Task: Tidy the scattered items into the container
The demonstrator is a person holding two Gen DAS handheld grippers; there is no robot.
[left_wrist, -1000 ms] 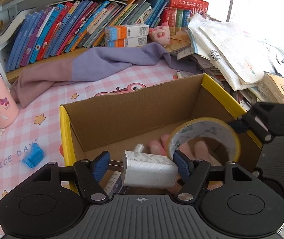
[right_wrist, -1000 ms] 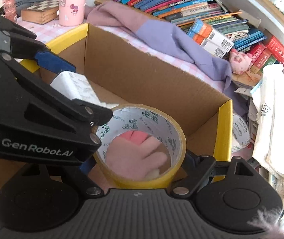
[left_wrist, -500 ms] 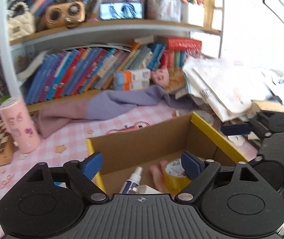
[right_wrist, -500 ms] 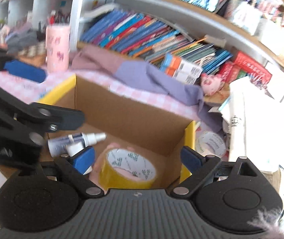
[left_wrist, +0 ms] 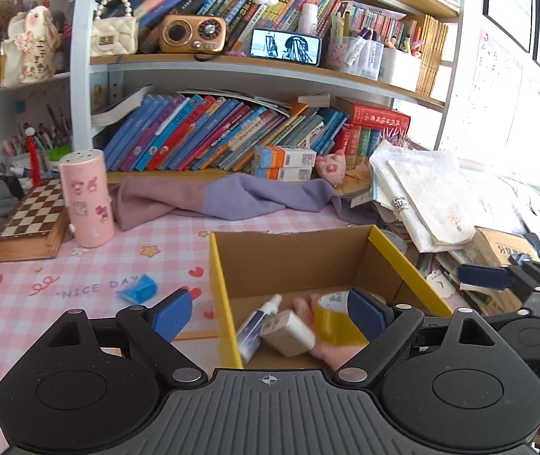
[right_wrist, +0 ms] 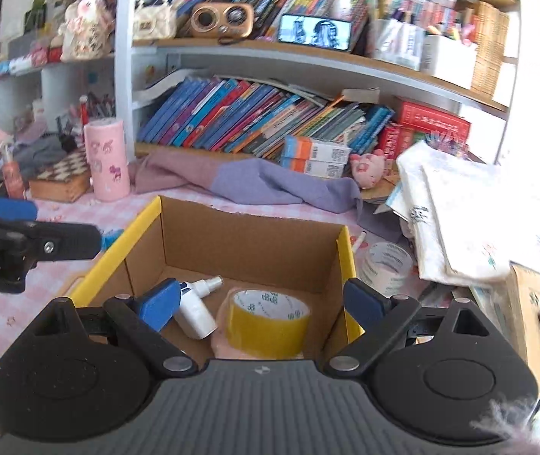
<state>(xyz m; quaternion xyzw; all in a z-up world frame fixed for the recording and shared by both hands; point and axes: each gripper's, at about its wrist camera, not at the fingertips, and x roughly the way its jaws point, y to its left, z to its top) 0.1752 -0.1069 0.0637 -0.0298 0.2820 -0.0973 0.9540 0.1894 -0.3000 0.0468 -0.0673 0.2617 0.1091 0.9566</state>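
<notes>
both tools [left_wrist: 270, 316] [right_wrist: 260, 303] gape empty; pink mat [left_wrist: 80, 292] reads "nice day".

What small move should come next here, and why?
Probably send the left gripper toward the blue item lying on the pink mat left of the cardboard box. Both grippers are open and hold nothing; the yellow tape, white charger and spray bottle already lie in the box.

Bright daylight floods in from the right, blowing out that edge — right wrist view is softly blurred; fisheye bending curves the edges.
</notes>
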